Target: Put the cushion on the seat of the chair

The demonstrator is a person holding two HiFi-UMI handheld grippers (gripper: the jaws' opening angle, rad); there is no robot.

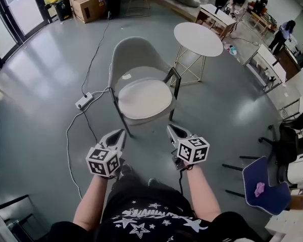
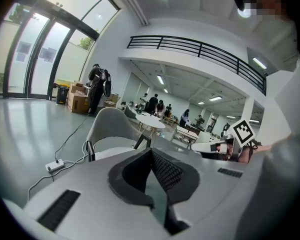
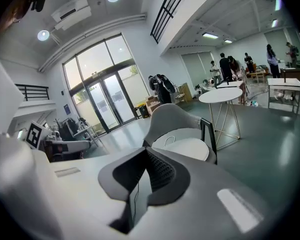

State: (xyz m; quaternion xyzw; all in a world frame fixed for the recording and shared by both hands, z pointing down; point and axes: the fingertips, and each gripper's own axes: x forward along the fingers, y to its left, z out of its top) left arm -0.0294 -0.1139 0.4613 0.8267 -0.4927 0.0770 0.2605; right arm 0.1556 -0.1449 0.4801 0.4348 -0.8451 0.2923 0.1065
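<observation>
A grey shell chair with black legs stands on the grey floor in front of me. A round off-white cushion lies flat on its seat. My left gripper and right gripper hover side by side short of the chair's front edge, both shut with nothing between the jaws and clear of the cushion. In the left gripper view the shut left gripper points at the chair. The right gripper view has the right gripper shut below the chair and the cushion.
A round white side table on wire legs stands right behind the chair. A white power strip and its cable trail across the floor at the left. A blue office chair sits at the right, cardboard boxes at the back.
</observation>
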